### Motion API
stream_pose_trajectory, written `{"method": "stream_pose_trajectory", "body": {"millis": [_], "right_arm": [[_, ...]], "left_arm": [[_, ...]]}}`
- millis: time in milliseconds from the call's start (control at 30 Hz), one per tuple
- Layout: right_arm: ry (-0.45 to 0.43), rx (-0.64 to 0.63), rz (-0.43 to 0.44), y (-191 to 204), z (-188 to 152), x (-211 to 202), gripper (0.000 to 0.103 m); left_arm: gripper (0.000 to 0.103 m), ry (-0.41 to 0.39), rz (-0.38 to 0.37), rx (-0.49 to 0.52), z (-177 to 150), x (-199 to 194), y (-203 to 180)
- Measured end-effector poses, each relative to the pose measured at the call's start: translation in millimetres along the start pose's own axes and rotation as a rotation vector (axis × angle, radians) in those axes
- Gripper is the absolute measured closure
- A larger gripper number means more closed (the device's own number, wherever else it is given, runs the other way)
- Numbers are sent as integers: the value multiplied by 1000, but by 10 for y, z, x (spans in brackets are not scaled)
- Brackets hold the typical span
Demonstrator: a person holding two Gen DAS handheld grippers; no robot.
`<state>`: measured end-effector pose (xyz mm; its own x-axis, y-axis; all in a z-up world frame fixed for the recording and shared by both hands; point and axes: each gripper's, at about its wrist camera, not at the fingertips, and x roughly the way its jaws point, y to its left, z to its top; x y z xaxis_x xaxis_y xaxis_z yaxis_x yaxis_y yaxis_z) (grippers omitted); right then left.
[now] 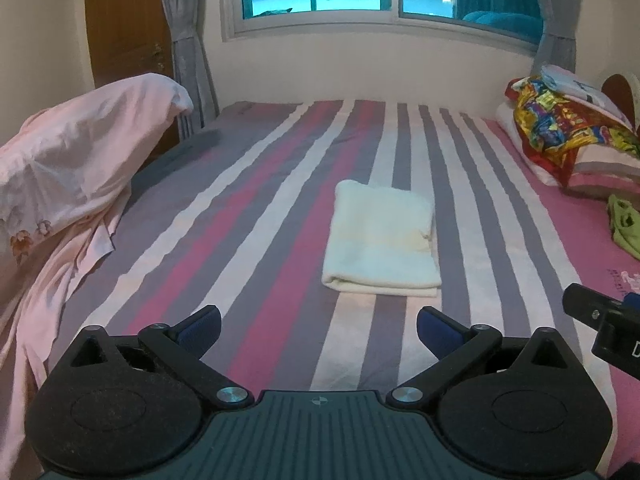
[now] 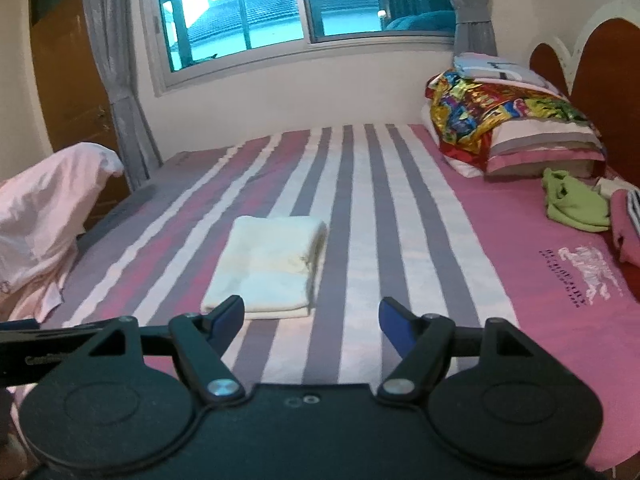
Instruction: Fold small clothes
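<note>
While hovering empty over the striped bedsheet (image 1: pixel 280 184), left gripper (image 1: pixel 319 326) and right gripper (image 2: pixel 311 317) both spread wide; folded cream towel (image 1: pixel 382 240) just ahead, long axis running away, nearer the left.

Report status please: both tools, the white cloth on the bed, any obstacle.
Left tool open, empty. Right tool open, empty. White cloth folded, flat on striped bed, untouched. Nothing between tools and cloth.
</note>
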<state>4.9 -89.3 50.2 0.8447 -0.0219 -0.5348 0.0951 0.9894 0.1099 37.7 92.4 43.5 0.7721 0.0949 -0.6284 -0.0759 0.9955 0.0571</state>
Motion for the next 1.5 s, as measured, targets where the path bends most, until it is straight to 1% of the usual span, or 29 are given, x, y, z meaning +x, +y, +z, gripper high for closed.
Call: {"method": "stream_pose_trajectory", "body": {"millis": [67,233,400,533,867,1033,1333,1500], "right_arm": [[4,-13,-11,3,7,19,29],[19,-13,-32,14,8,76,29],[22,-10,-92,-22,30,155,29],[30,-2,-95,-71,14,187,28],[48,-17,-64,-93,6,234,28],[61,-20,-61,-88,-11,273,28],[74,-20,-56,-96,-11,335,28],[82,-25,-53,-70,-25,377,28]], "left_arm": [[0,3,14,1,5,26,7],[0,13,17,-7,18,62,43],[0,9,26,-6,34,69,65],[0,12,31,-12,36,80,62],[0,25,25,-14,35,141,57],[0,45,17,-23,41,196,78],[0,43,30,-21,61,246,81],[0,62,4,-15,97,330,105]]}}
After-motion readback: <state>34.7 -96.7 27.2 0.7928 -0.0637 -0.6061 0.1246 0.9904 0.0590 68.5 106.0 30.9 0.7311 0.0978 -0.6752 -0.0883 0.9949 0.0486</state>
